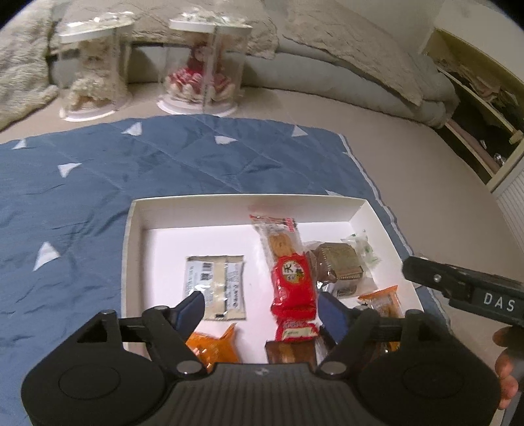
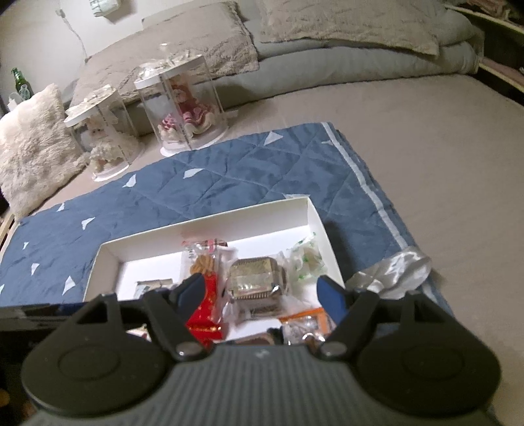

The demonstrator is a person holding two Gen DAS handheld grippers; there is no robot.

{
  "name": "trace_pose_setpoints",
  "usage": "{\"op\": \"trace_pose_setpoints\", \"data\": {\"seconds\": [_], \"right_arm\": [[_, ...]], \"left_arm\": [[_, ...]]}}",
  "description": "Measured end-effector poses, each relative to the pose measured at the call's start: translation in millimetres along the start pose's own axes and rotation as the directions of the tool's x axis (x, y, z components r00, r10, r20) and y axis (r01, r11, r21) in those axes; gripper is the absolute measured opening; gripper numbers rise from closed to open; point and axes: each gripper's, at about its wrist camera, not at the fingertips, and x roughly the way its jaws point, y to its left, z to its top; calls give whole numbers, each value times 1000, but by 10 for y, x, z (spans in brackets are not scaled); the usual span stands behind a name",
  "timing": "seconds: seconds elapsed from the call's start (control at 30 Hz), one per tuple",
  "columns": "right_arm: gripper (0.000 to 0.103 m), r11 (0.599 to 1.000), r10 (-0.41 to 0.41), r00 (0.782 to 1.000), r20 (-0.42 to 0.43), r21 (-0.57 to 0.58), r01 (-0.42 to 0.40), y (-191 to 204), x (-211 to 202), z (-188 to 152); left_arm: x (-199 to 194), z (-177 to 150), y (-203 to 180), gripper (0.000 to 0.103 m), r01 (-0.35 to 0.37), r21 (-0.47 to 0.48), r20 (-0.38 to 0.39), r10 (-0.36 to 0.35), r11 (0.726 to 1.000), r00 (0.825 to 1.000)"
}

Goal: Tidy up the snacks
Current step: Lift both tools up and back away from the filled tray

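Left wrist view: left gripper spread, empty, above white box on bed, snacks like red packet already corralled inside; right gripper spread, empty too.

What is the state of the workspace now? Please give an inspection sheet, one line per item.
Surface: blue quilt spread on a beige bed.
Job's things: white box on the quilt holds wrapped snacks: red pack, grey sachet, brown cake, green-white candy, orange packs.
Clutter: crumpled clear wrapper beside the box.
Grippers: left gripper open above the box, nothing held; right gripper open, nothing held.
Cables: nothing seen.
Surroundings: two doll cases, pillows, fluffy cushion, green bottle, shelf.
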Motion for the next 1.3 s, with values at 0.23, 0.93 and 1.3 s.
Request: {"op": "trace_pose_setpoints", "data": {"seconds": [0.23,0.93,1.3], "right_arm": [[86,999,-5,1000,31,-32,6,40,-330,-114],[103,995,-36,985,167,-88,51,178,-1389,-449],[103,987,-22,965,263,-146,63,336,-2175,-918]], "left_arm": [[-353,-110,23,96,-34,-20,27,35,999,999],[-1702,-481,66,103,-171,-9,208,169,985,963],[-2360,-1036,-85,103,-140,-13,325,137,990,936]]}}
